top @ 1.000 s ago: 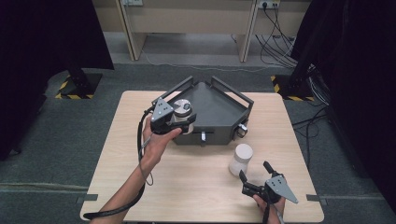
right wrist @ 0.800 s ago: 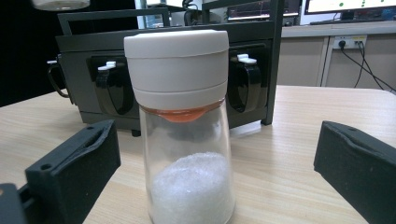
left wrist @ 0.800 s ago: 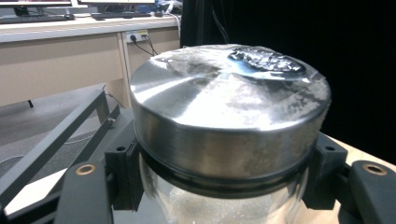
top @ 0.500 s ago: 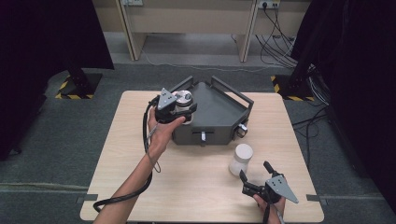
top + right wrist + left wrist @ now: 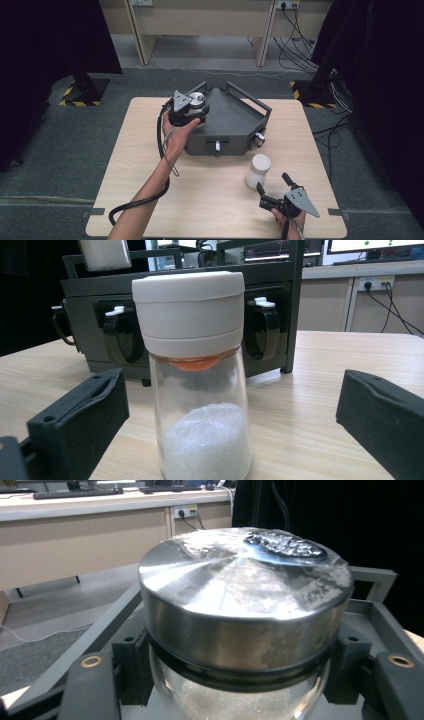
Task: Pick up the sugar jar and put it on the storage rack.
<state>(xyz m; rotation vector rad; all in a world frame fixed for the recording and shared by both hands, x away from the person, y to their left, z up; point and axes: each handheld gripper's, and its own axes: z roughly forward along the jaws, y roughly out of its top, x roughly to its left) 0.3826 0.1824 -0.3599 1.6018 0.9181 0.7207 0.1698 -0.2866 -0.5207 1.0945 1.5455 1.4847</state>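
My left gripper (image 5: 194, 106) is shut on a glass jar with a shiny metal lid (image 5: 196, 98), holding it over the left back corner of a dark grey metal rack (image 5: 232, 125). In the left gripper view the jar (image 5: 240, 615) sits tight between both black jaws, with the rack's rim (image 5: 372, 575) behind it. Near the table's front right, my right gripper (image 5: 273, 183) is open, just short of a white-capped glass shaker (image 5: 258, 169). In the right gripper view the shaker (image 5: 197, 380), partly full of white powder, stands upright between the wide-apart jaws without touching them.
The rack's front face (image 5: 82, 315) carries black latches with white tabs and stands just behind the shaker. The light wooden table (image 5: 150, 190) has bare room at the front left. A black cable (image 5: 135, 202) trails from the left gripper across the table.
My left gripper has carried the metal-lidded jar away from the person and slightly right, farther over the rack's corner. The right gripper and the shaker have stayed put.
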